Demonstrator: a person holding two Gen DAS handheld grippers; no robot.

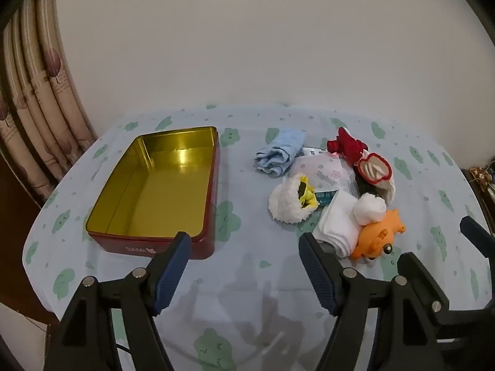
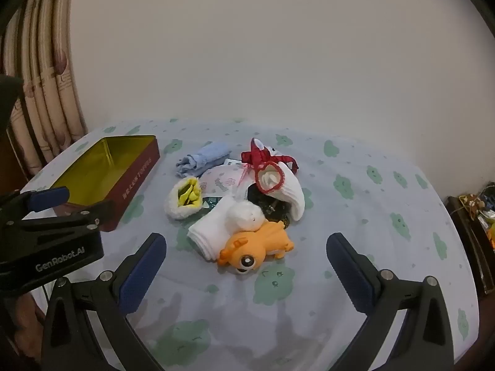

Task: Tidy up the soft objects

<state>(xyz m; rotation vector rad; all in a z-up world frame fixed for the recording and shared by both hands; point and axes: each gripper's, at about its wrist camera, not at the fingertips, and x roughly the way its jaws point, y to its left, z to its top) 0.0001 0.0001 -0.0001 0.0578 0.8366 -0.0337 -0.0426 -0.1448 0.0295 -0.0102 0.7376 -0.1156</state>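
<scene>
A pile of soft things lies on the table: an orange plush toy (image 2: 256, 244) at the front, a folded white cloth (image 2: 210, 228) with a white fluffy ball (image 2: 244, 216) on it, a white-and-yellow fuzzy piece (image 2: 185, 199), a blue cloth (image 2: 202, 157), a red bow (image 2: 263, 154) and a white sock with red trim (image 2: 284, 188). An empty red tin with a gold inside (image 1: 161, 185) stands left of the pile. My left gripper (image 1: 243, 247) hovers open between tin and pile. My right gripper (image 2: 246, 253) is open, its fingers spread either side of the orange toy (image 1: 377, 238), above it.
The table wears a light blue cloth with green cloud prints (image 2: 386, 216). A plain wall stands behind it and a curtain (image 1: 34, 99) hangs at the left. Dark furniture with clutter (image 2: 476, 216) sits at the right edge. A flat plastic packet (image 2: 222, 181) lies under the pile.
</scene>
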